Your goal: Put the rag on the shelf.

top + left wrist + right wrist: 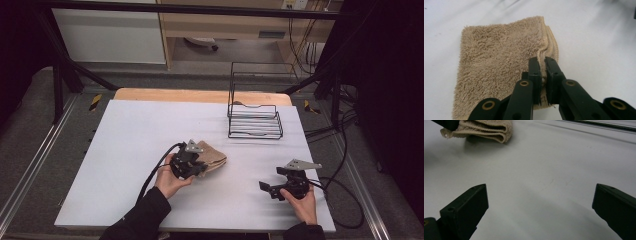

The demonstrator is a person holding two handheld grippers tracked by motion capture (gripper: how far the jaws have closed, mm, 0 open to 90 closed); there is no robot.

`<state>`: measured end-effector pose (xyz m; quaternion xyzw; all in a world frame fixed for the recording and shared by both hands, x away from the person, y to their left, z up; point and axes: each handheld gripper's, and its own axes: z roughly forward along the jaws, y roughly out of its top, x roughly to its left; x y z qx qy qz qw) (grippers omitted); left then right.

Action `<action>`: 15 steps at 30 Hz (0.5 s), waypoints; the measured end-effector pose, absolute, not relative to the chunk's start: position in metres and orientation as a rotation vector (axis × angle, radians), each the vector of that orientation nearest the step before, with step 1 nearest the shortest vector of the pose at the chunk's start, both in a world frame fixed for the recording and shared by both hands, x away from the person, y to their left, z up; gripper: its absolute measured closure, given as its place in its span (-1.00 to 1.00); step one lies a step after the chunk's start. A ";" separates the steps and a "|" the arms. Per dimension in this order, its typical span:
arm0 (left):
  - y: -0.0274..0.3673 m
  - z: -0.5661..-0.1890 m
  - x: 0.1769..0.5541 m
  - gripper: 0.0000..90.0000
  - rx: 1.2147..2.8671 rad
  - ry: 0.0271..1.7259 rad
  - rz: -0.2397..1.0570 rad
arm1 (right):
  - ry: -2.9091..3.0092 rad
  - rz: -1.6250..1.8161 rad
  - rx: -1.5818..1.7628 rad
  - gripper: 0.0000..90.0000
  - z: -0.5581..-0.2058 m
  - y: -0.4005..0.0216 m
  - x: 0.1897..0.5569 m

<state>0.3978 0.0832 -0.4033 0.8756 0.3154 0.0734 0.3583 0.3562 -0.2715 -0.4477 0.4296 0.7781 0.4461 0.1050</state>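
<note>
A folded tan towel lies near the middle of the white table. My left gripper is shut on the towel's near edge. In the left gripper view the two black jaws pinch the hemmed border of the towel, whose fluffy top spreads away to the left. My right gripper rests low over the table at the front right, open, with nothing between its jaws. In the right gripper view the towel appears at the upper left, with its folded layers showing.
A black wire rack stands at the back right of the table. Cables trail off the right edge. A wooden board lies along the table's far edge.
</note>
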 end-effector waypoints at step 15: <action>0.056 -0.416 0.375 0.86 2.265 0.794 0.125 | 2.289 1.323 1.255 -0.98 -0.448 -0.272 0.356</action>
